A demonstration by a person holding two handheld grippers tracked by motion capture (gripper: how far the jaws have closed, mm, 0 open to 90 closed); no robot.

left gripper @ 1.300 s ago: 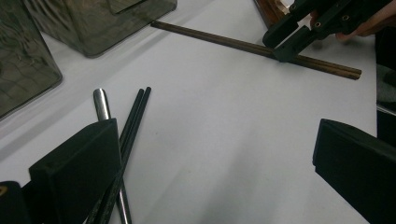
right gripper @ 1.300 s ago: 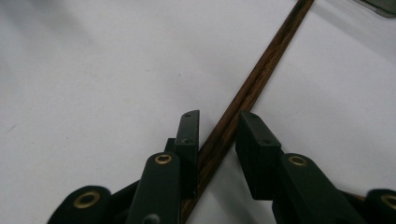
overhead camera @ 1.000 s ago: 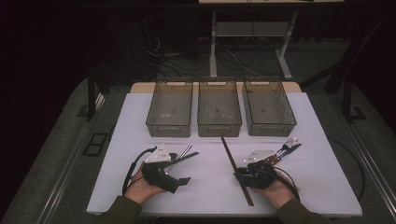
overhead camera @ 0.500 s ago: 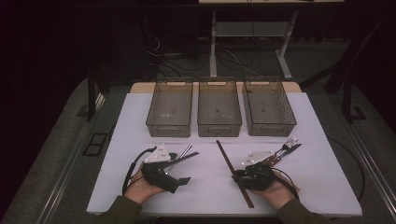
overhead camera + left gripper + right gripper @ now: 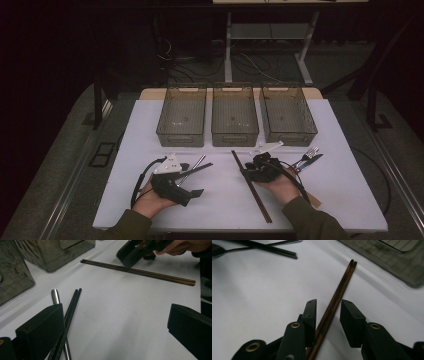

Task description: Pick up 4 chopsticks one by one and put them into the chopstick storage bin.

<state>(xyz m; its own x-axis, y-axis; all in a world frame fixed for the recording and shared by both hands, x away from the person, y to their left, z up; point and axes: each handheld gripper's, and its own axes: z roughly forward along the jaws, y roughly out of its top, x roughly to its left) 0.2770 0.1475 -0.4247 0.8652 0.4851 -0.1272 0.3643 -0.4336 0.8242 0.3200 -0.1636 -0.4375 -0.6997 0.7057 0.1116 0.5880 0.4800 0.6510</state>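
Right gripper [image 5: 328, 312]: I see its jaws part-open, straddling the brown chopsticks [image 5: 336, 305]; the left jaw touches the pair, the right jaw stands just off it, not clamped.
Brown chopsticks: flat on the white table [image 5: 220, 200], tips near the middle bin [image 5: 235, 116].
Left gripper [image 5: 115, 330]: jaws wide apart, holding nothing; I see one jaw over the black chopsticks [image 5: 70, 310] and a metal handle [image 5: 55, 296].
Fork [image 5: 309, 154]: right of the right hand [image 5: 280, 185].

No readable text, labels, brands, numbers or signs anywhere, none on the three bins [image 5: 234, 116] at frame centre, none on the white table [image 5: 220, 200], none on the chopsticks [image 5: 337, 300]
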